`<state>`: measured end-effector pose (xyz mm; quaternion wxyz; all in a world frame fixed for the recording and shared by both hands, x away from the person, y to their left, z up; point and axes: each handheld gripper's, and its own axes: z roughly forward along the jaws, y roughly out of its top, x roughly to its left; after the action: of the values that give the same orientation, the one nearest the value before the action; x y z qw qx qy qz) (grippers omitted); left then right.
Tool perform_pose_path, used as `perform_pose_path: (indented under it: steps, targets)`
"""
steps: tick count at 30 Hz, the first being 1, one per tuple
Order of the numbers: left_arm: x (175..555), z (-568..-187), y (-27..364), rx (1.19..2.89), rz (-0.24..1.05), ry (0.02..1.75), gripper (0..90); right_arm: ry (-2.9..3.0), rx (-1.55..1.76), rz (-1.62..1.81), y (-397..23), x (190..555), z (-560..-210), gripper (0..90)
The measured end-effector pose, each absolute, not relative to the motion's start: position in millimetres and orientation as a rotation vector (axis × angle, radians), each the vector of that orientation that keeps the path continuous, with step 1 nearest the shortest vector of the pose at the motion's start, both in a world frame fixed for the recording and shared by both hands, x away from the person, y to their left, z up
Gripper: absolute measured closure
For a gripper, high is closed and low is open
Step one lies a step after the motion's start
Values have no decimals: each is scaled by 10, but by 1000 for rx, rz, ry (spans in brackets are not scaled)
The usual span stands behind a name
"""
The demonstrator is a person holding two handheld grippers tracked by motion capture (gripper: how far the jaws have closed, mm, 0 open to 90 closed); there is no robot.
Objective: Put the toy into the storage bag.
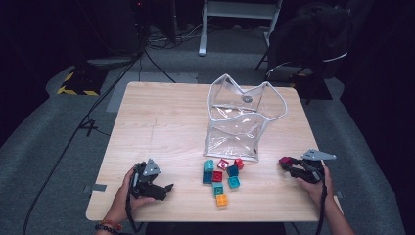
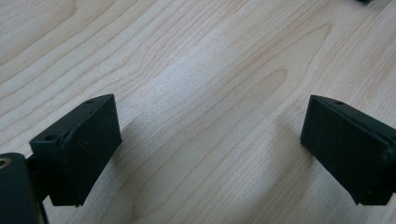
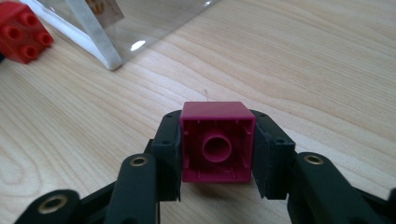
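Right tool [image 3: 217,154] clamped on a magenta block [image 3: 217,142], hollow underside facing the camera, block pinched between both pads and lifted just off the worktop [image 1: 166,122]. In the high view, same block [image 1: 286,161] held near the right edge, well apart from the pile. Left tool [image 2: 210,144] with jaws wide apart, nothing between them, parked low over bare wood at the near left [image 1: 155,183].

Step in hand, judged: carrying one block toward the clear pouch [image 1: 242,120]. Next move likely calls for swinging the block left and up to the pouch mouth, maybe with the left tool holding the flap open; opening looks to face away, hard to tell from here.

Loose blocks [image 1: 222,178] clustered just below the pouch: teal, red, pink, one orange nearest the person. Red block [image 3: 23,30] beside the pouch corner in the right gripper view.

Light wood-grain worktop, grey carpet floor, dark room, cables and a white stand behind.
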<state>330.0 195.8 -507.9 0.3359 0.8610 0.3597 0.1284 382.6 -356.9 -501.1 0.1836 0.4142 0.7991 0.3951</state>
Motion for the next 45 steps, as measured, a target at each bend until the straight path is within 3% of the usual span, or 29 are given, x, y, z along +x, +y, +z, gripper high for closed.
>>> perform_pose_path:
  steps: [9, 45]
  targets:
    - [3299, -5079, 1958, 2245, 336, 938, 53, 2203, 1137, 1171, -3565, 3776, -4850, 592]
    - [3297, -5081, 1956, 2242, 335, 941, 52, 2025, 899, 1286, -3361, 3811, -3446, 592]
